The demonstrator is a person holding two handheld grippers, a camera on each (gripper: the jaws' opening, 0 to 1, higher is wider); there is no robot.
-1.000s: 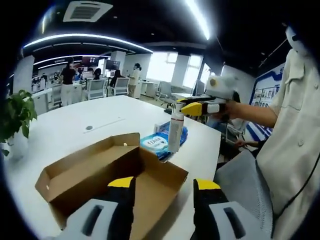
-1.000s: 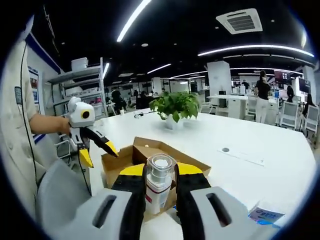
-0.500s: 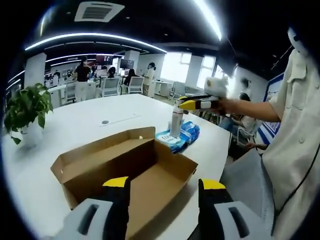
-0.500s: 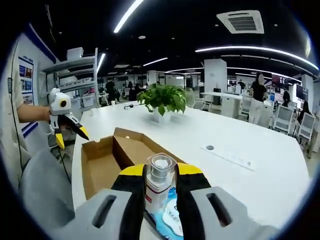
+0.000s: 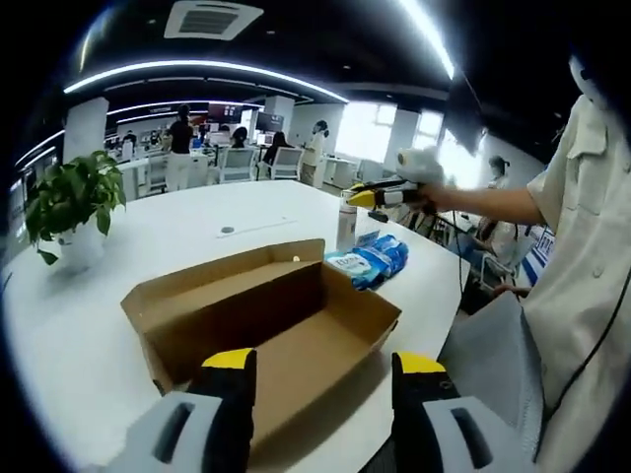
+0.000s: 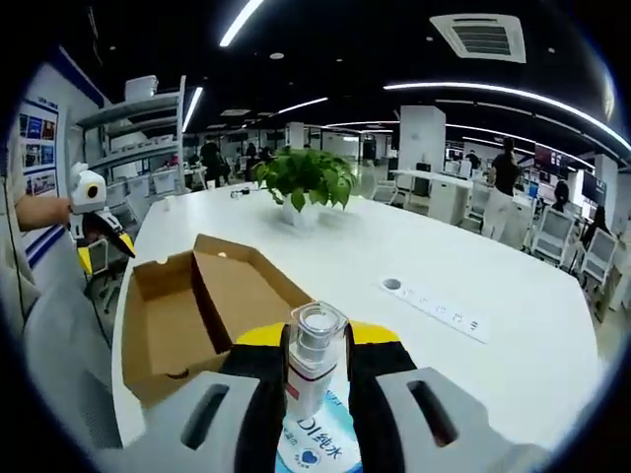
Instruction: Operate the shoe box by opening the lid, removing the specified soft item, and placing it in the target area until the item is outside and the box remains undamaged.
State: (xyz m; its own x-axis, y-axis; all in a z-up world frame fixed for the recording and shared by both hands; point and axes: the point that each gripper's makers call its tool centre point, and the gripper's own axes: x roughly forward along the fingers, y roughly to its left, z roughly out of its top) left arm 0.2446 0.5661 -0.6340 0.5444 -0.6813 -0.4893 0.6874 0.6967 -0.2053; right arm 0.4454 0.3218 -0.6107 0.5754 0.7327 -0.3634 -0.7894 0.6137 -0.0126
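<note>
Shoe box (image 5: 266, 325): open on the tabletop (image 6: 513, 296). Your right hand-held gripper (image 6: 315, 340) clamps a bottle (image 6: 313, 360) above the wipes pack (image 6: 317, 443) beside it. Left hand-held gripper (image 5: 320, 365): spread, empty. Next, likely: set the bottle down gently.

Bright ceiling strip lights (image 5: 197, 69), window (image 5: 370, 130) glare, sharp centre, strong fisheye bending at edges.
</note>
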